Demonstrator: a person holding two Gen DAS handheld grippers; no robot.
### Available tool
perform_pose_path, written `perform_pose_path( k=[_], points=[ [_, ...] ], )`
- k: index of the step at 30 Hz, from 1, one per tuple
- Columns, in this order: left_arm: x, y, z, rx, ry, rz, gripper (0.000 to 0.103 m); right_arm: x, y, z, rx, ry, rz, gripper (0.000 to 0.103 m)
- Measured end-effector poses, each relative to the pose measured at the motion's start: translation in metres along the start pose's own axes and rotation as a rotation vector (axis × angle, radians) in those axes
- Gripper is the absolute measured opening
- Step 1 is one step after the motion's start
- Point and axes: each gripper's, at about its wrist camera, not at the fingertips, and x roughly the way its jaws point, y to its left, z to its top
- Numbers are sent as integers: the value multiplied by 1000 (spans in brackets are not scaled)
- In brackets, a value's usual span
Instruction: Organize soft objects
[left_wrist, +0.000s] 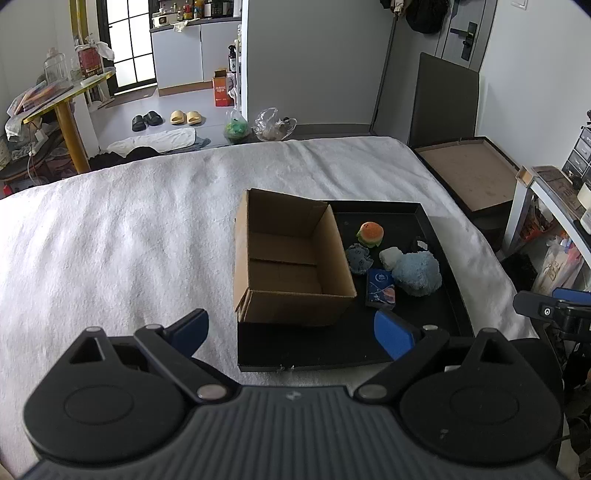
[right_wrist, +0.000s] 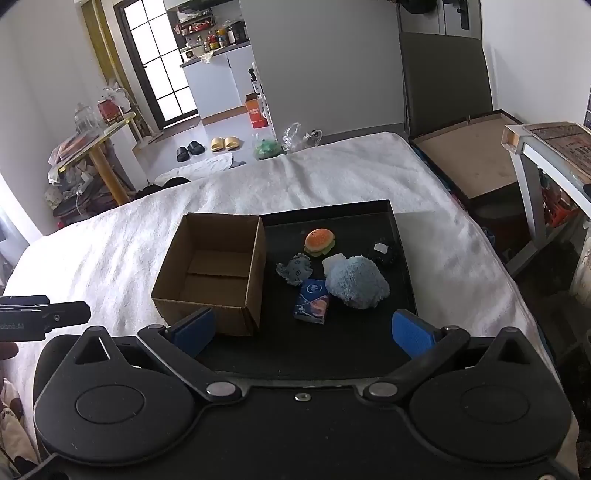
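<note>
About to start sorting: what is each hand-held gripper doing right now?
Left hand-held gripper: open, holding nothing.
Right hand-held gripper: open, holding nothing.

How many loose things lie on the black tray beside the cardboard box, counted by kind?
On the black tray, beside the empty cardboard box:
Plush toys: 3 (burger plush, grey plush, big blue plush)
Tissue packs: 1 (blue tissue pack)
White soft piece: 1, partly hidden
Black-and-white item: 1, kind unclear
Total: 6

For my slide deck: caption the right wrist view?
Open right gripper faces black tray holding empty cardboard box and soft toys.
</note>
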Motion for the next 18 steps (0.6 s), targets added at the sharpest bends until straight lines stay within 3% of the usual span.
perform_pose_path(
  k=[18],
  points=[
    [-2, 2, -2, 1, -3, 14, 96, 0, 1, -3, -15, -8, 3, 103]
  ],
)
